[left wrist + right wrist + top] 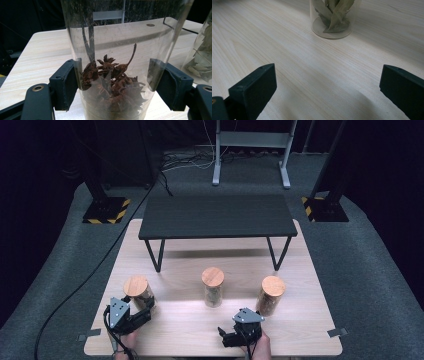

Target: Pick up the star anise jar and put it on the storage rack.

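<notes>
A light wooden table [300, 320] with visible lengthwise grain carries three clear cylindrical jars with round wooden lids, set in a row across its near half: the left jar [138, 291], the middle jar [213, 286] and the right jar [270, 295], each well apart from the next. A low black shelf [217, 216] on thin black legs stands on the far half of the table, behind the jars

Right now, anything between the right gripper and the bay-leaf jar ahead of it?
Nothing. In the right gripper view, only bare tabletop lies between the open right gripper and the bay-leaf jar.
</notes>
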Demonstrator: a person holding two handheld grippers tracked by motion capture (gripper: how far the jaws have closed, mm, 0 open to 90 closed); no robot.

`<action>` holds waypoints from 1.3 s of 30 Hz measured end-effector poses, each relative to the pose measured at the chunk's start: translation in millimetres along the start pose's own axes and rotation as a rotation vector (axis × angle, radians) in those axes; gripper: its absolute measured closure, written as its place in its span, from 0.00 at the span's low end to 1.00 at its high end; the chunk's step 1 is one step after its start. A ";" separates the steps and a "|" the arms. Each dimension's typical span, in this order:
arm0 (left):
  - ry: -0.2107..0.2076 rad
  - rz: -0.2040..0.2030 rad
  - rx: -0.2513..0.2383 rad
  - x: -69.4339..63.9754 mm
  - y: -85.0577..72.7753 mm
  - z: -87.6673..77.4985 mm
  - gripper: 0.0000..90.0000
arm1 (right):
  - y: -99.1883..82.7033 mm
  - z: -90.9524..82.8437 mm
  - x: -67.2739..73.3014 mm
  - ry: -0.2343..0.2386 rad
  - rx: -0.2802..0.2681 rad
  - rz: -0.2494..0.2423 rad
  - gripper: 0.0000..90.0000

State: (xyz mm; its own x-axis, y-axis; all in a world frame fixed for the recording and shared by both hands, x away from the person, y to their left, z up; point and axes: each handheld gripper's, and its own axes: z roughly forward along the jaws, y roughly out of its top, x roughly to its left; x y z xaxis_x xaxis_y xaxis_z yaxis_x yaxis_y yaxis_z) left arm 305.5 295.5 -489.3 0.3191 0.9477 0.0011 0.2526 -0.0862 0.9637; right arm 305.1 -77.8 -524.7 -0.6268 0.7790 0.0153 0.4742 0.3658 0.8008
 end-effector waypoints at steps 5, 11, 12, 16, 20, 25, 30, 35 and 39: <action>-0.005 0.001 0.000 -0.4 2.4 -0.1 0.28 | 0.0 0.0 0.1 0.000 0.000 -0.002 0.00; -0.014 0.004 -0.005 0.0 7.4 0.5 0.28 | 0.0 0.1 0.2 -0.002 0.002 -0.005 0.00; -0.014 0.004 -0.005 0.0 7.4 0.5 0.28 | 0.0 0.1 0.2 -0.002 0.002 -0.005 0.00; -0.013 0.008 -0.005 0.8 10.6 1.0 0.28 | 0.0 0.0 0.2 -0.001 0.001 -0.005 0.00; -0.014 0.011 -0.009 1.6 14.5 1.0 0.28 | 0.0 0.2 0.3 -0.001 0.003 -0.006 0.00; -0.018 0.018 -0.012 0.1 18.1 2.9 0.28 | 0.0 0.1 0.3 -0.001 0.003 -0.006 0.00; -0.025 0.024 -0.011 -1.9 20.1 4.9 0.28 | 0.0 0.3 0.5 -0.001 0.004 -0.007 0.00; -0.028 0.026 -0.009 -3.0 21.9 7.3 0.28 | 0.0 0.1 0.4 -0.001 0.002 -0.006 0.00; -0.030 0.030 -0.009 -3.4 23.9 8.5 0.28 | 0.0 0.1 0.4 0.000 0.004 -0.005 0.00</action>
State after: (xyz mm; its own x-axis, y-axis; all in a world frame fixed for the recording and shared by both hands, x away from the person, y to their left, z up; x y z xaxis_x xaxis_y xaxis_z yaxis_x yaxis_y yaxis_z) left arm 318.1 287.6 -468.5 0.3539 0.9350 0.0217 0.2342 -0.1111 0.9658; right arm 304.9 -77.5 -524.8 -0.6296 0.7768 0.0111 0.4731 0.3720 0.7986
